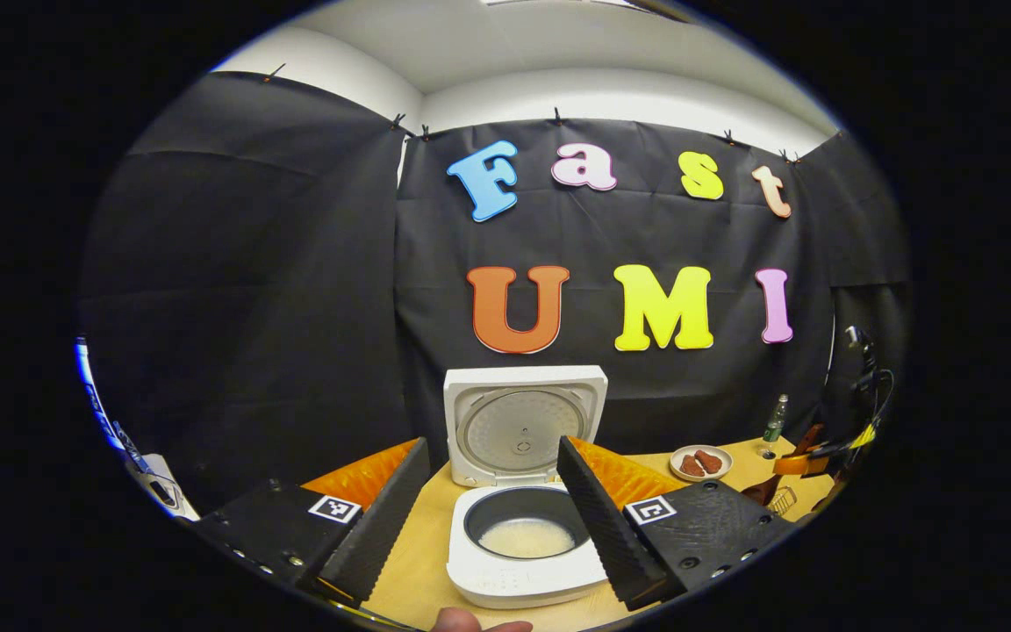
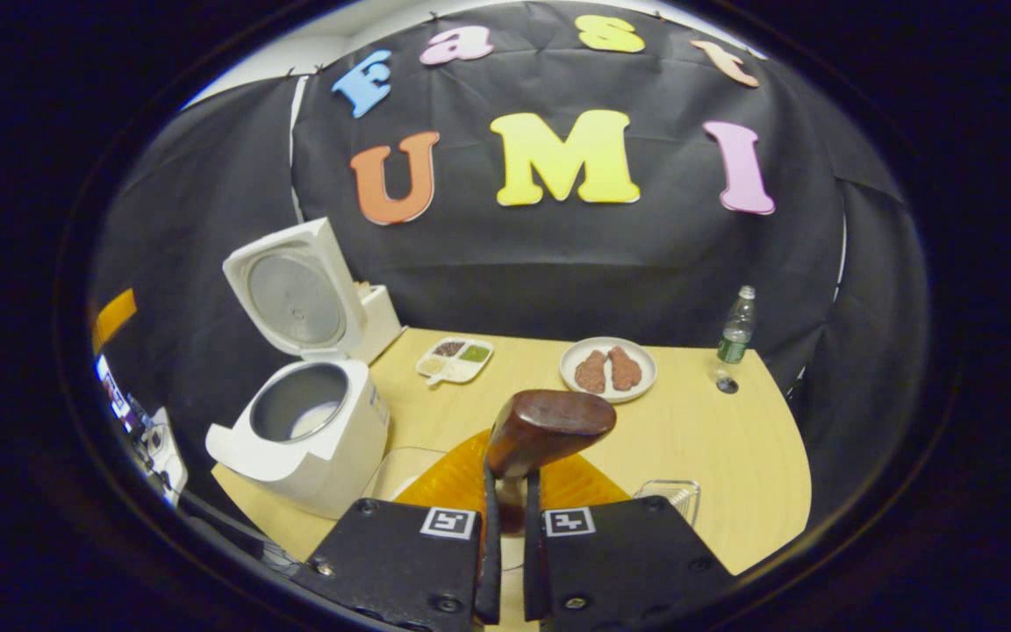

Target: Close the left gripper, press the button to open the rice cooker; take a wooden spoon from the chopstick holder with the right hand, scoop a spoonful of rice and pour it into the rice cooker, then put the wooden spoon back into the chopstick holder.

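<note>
The white rice cooker (image 1: 523,562) stands open with its lid (image 1: 523,421) upright, and white rice lies in the bottom of the dark pot (image 1: 525,535). My left gripper (image 1: 492,443) is open, one finger on each side of the cooker and clear of it. In the right gripper view the cooker (image 2: 312,439) sits to the left. My right gripper (image 2: 512,478) is shut on the handle of the dark wooden spoon (image 2: 549,426), whose bowl sticks up above the fingertips. I cannot tell whether the spoon carries rice. A clear holder (image 2: 668,499) stands just right of the gripper.
On the wooden table (image 2: 716,439) are a divided seasoning dish (image 2: 455,358), a plate with two brown pieces (image 2: 608,369) and a small bottle (image 2: 737,326). A clear bowl (image 2: 400,470) sits by the cooker. A fingertip (image 1: 479,623) shows at the bottom edge.
</note>
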